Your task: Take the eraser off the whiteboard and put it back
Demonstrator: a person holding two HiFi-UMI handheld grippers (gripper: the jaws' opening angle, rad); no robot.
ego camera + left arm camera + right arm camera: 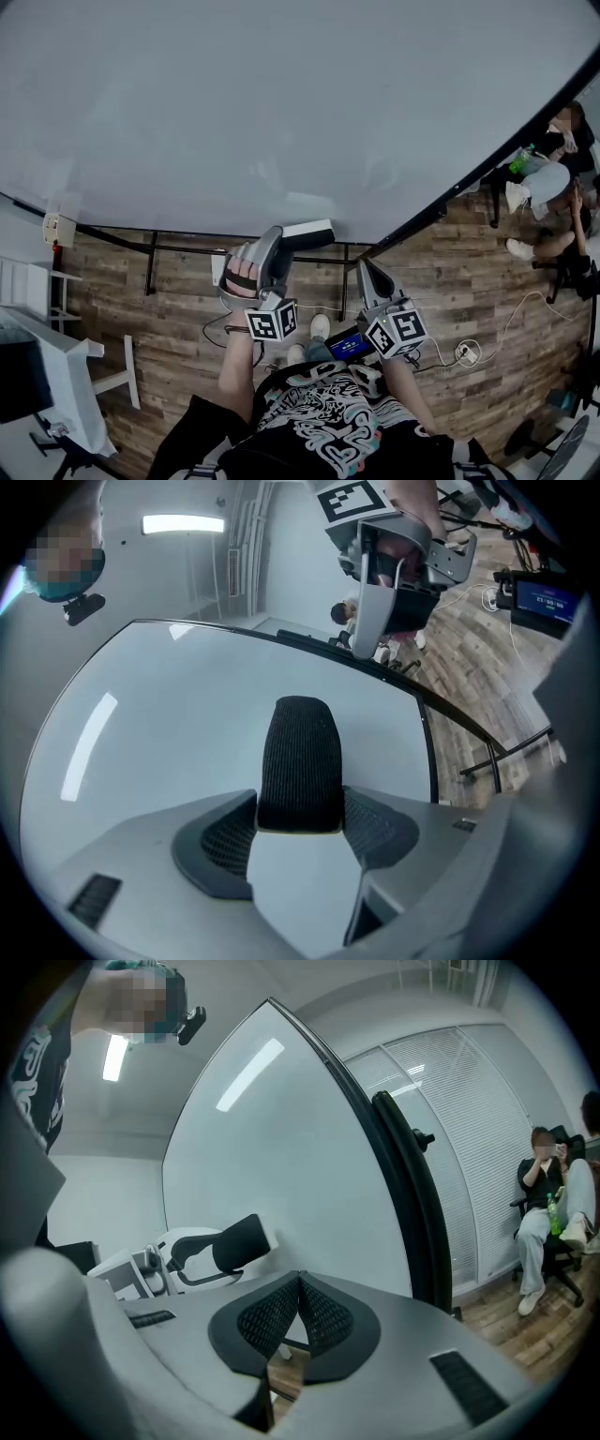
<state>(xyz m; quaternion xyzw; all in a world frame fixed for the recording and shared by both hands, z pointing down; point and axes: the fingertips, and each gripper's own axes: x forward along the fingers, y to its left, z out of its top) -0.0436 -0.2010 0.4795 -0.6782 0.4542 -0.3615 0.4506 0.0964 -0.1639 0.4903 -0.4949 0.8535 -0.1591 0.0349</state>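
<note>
Firmly clamped on the eraser (300, 752), your left tool (302, 822) holds it level just in front of the whiteboard (281, 112), near the board's lower edge; whether the two touch cannot be told. Your right tool (298, 1312) is clenched on nothing. To set the eraser back well, bring it square and flat to the board, and loosen only once it sits. It is a white block with a dark, ribbed, round-ended felt.
</note>
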